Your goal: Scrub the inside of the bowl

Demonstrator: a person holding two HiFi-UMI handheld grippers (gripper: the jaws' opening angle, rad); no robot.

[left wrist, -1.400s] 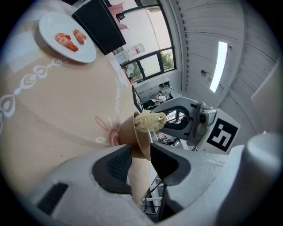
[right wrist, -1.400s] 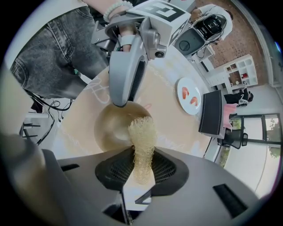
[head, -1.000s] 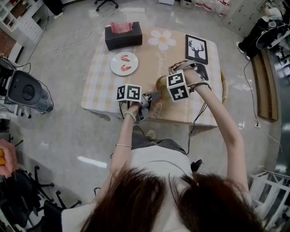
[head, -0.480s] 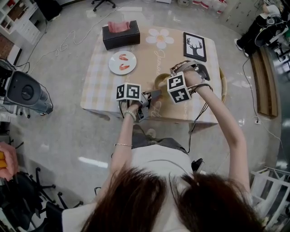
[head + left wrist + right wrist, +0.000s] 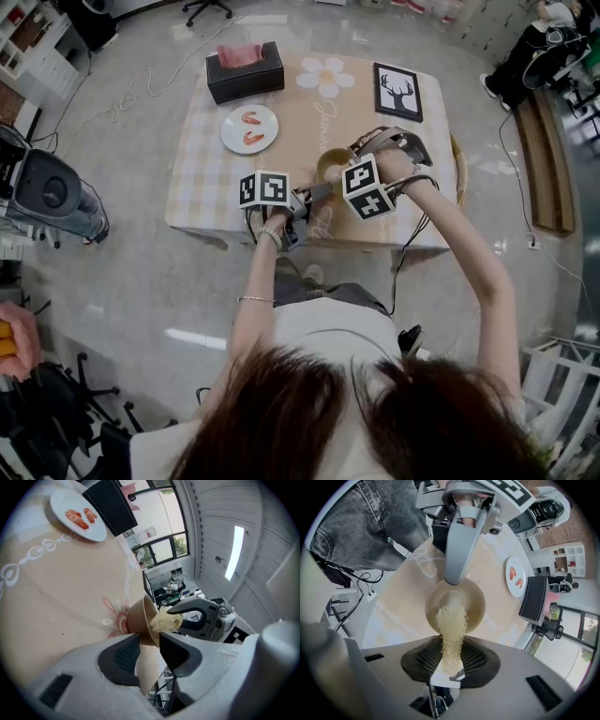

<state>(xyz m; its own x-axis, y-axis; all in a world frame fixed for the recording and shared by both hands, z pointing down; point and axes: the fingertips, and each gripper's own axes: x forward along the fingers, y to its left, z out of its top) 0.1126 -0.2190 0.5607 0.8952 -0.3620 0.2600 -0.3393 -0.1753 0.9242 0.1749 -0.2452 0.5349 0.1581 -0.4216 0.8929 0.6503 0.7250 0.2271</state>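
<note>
A tan bowl (image 5: 329,164) stands near the table's front edge. My left gripper (image 5: 317,193) is shut on the bowl's near rim; in the left gripper view the bowl's (image 5: 138,617) wall runs between the jaws of that gripper (image 5: 150,645). My right gripper (image 5: 341,172) reaches in from the far side and is shut on a pale loofah scrubber (image 5: 451,631). The scrubber's tip hangs inside the bowl (image 5: 474,603), over its bottom. In the left gripper view the scrubber (image 5: 165,620) shows at the bowl's mouth with the right gripper (image 5: 206,618) behind it.
On the checked tablecloth (image 5: 197,178) lie a white plate with shrimp (image 5: 249,128), a black tissue box (image 5: 244,70) and a framed deer picture (image 5: 397,91). A grey machine (image 5: 52,192) stands on the floor at the left. Cables hang off the table's right front corner.
The right gripper has edged slightly toward the person over the bowl with the scrubber in it. The left gripper keeps its hold on the rim.
</note>
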